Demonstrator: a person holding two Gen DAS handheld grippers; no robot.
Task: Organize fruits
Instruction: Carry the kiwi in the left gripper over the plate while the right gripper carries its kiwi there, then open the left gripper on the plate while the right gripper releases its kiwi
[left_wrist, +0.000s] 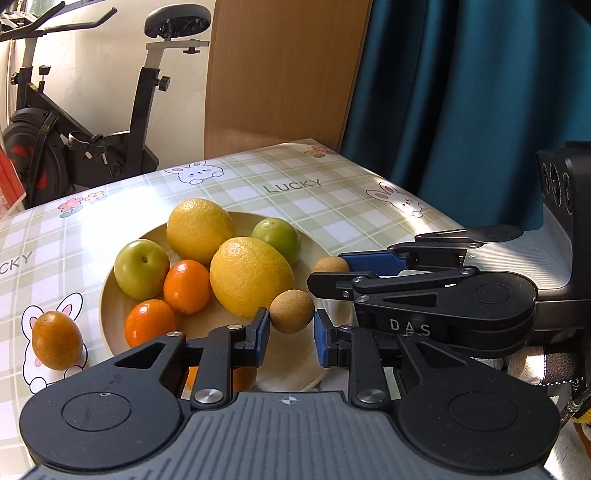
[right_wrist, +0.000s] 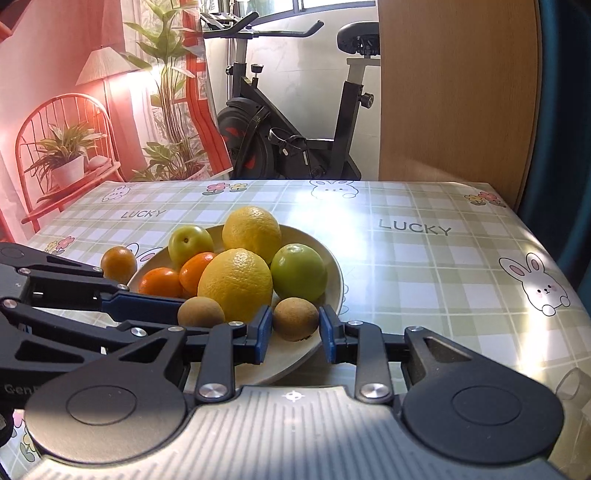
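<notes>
My left gripper (left_wrist: 291, 334) reaches low and level over the near rim of the plate (left_wrist: 110, 291), its blue pads (left_wrist: 263, 332) spread either side of a small brown fruit (left_wrist: 291, 311); the left pad looks to be at the skin while a sliver of gap shows at the right one, so it brackets the fruit unclenched, not squeezing. My right gripper (right_wrist: 295, 334) comes in beside it at the same height, its jaws likewise parted around a second brown fruit (right_wrist: 295, 318) with daylight on both sides. The table (right_wrist: 443, 266) wears a glossy plaid cloth printed with rabbits, flowers and the word LUCKY. The plate is pale, shallow and round, heaped with two pebbly yellow lemons (left_wrist: 251, 277), two smooth green fruits (left_wrist: 141, 268) and glossy oranges (left_wrist: 186, 286). One dull orange fruit (left_wrist: 57, 339) sits off the plate, just beside its left edge on the cloth. The left view shows my right gripper's linkage lying sideways with a DAS marking, and a teal curtain (left_wrist: 461, 92) behind it; the right view alone takes in a pink backdrop (right_wrist: 55, 92) with a lamp, chair and plants. Both catch the black exercise bike (right_wrist: 288, 122) and a wood-grain panel (right_wrist: 454, 92).
</notes>
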